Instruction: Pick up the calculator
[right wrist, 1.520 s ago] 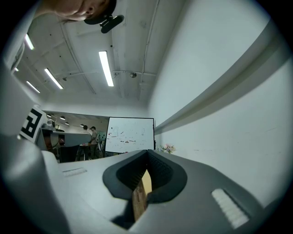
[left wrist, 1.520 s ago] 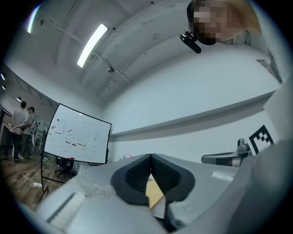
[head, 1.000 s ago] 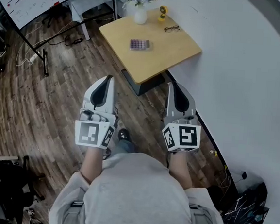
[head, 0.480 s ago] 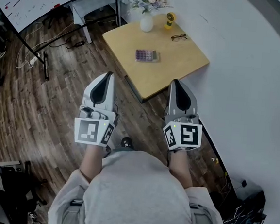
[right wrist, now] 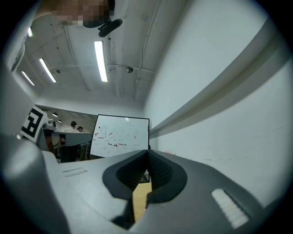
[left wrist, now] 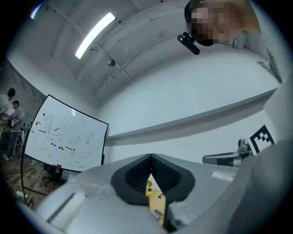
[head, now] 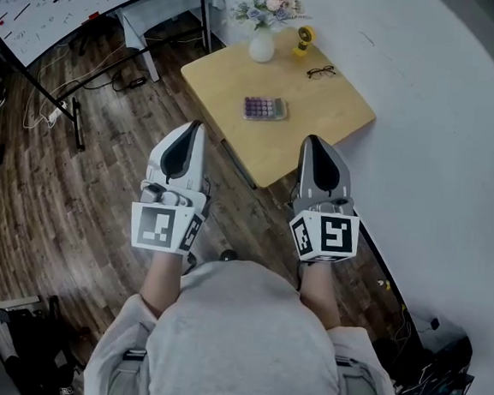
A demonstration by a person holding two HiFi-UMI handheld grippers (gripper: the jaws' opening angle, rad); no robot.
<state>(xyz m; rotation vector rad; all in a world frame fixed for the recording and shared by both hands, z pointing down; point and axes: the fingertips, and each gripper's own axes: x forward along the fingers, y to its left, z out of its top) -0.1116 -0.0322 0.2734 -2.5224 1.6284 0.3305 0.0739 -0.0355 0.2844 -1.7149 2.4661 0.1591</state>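
Head view: the left claw [head: 195, 127] and right claw [head: 311, 142], both pinched together empty, hang short of the calculator [head: 265, 109].

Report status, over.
Left gripper and right gripper shut, empty, short of table. Calculator flat on it, untouched. Vase and glasses beyond, not blocking.

Right gripper [right wrist: 147, 151]: grey plastic jaws shut, black ribbed pads [right wrist: 161, 171] meeting at the tips. Thru the slit below the tips, a strip of light wooden tabletop [right wrist: 139, 201]. Beyond stands a white whiteboard [right wrist: 120, 132] in a dark frame w/ small red & black marks. Plain white wall [right wrist: 219, 137] on the right, w/ a grey band [right wrist: 238, 73] running diagonally up it. Long tube lights [right wrist: 101, 59] on the white ceiling [right wrist: 132, 77]. Far left, a few ppl [right wrist: 73, 124] at the back of the room, too small for detail.
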